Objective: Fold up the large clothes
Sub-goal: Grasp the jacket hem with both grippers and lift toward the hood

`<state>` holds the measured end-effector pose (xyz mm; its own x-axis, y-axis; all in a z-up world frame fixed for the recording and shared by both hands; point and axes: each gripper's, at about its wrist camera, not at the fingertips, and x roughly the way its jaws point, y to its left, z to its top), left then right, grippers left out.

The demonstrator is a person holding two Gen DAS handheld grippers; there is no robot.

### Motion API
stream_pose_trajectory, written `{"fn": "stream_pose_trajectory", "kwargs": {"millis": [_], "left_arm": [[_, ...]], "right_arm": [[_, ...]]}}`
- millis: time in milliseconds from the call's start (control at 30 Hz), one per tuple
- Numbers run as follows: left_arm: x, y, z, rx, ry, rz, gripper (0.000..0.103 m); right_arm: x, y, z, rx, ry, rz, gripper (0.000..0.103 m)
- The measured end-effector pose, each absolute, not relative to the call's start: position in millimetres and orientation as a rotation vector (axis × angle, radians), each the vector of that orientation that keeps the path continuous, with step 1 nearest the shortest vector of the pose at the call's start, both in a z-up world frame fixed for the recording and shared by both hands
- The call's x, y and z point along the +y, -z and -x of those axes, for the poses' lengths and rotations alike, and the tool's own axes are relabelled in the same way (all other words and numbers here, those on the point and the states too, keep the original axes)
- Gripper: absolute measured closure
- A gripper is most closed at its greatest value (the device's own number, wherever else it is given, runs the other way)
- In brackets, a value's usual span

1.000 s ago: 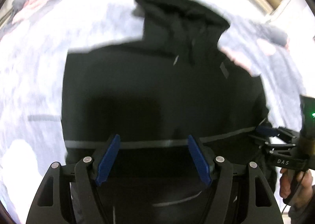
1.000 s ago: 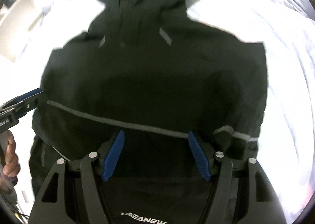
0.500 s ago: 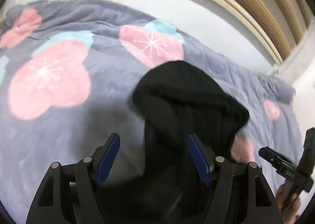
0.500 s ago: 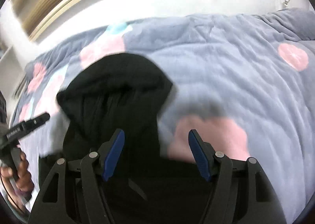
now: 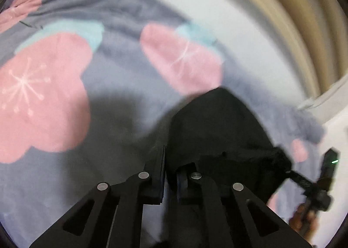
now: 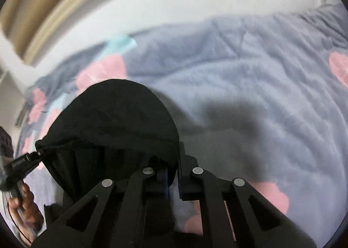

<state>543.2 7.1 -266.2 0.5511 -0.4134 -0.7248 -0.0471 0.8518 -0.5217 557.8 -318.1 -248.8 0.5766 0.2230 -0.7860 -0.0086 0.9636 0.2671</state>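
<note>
A black hooded jacket lies on the bed; its hood [image 5: 219, 130] shows right of centre in the left wrist view and as a rounded black shape [image 6: 113, 121] at centre left in the right wrist view. My left gripper [image 5: 169, 174] is shut on the hood's left edge. My right gripper [image 6: 173, 171] is shut on the hood's right edge. Each gripper shows in the other's view, the right one [image 5: 291, 171] at the far right, the left one [image 6: 32, 156] at the far left, pinching the hood's corners. The jacket's body is hidden below the grippers.
A grey-blue bedspread [image 5: 121, 78] with pink and light blue flower shapes [image 5: 39, 95] covers the bed; it also shows in the right wrist view [image 6: 250, 95]. A white wall and a beige headboard or frame [image 5: 293, 19] lie beyond the bed.
Both grippers moved forward from the jacket's hem to its hood and went from open to shut on the hood's edges. The views tilted up toward the wall.
</note>
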Motion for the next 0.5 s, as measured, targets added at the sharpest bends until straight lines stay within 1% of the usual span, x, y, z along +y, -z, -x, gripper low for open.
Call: {"fn": "stream_pose_trajectory", "kwargs": {"millis": [33, 100, 133, 167, 200, 233, 267, 333, 400, 433, 467, 500], "left_arm": [[14, 260, -536, 0.943, 0.263, 0.557, 0.095], [18, 265, -533, 0.951, 0.271, 0.554, 0.095], [16, 285, -539, 1.009, 0.245, 0.522, 0.095], [14, 299, -544, 1.055, 0.228, 0.501, 0.095], [10, 331, -552, 1.153, 0.217, 0.478, 0.094], [12, 347, -554, 1.191, 0.23, 0.501, 0.091], [14, 355, -554, 1.19, 0.241, 0.527, 0.091], [19, 352, -551, 1.16, 0.262, 0.551, 0.09], [23, 342, -546, 1.139, 0.264, 0.543, 0.085], [24, 336, -543, 1.124, 0.263, 0.525, 0.078], [25, 327, -536, 1.104, 0.257, 0.489, 0.068], [27, 320, -532, 1.092, 0.242, 0.452, 0.062]], "right_arm": [[-317, 248, -551, 0.929, -0.144, -0.215, 0.096], [-310, 262, -548, 0.945, -0.13, -0.138, 0.097], [-308, 273, -551, 0.974, -0.128, -0.118, 0.097], [-305, 295, -557, 1.044, -0.127, -0.102, 0.096], [-303, 310, -561, 1.103, -0.138, -0.093, 0.095], [-300, 325, -563, 1.149, -0.151, -0.085, 0.095], [-298, 329, -562, 1.151, -0.153, -0.072, 0.094], [-293, 325, -558, 1.136, -0.152, -0.026, 0.091], [-294, 315, -556, 1.142, -0.148, -0.015, 0.082], [-298, 308, -553, 1.144, -0.148, -0.023, 0.081], [-301, 302, -550, 1.14, -0.155, -0.033, 0.077], [-305, 293, -544, 1.132, -0.167, -0.043, 0.07]]}}
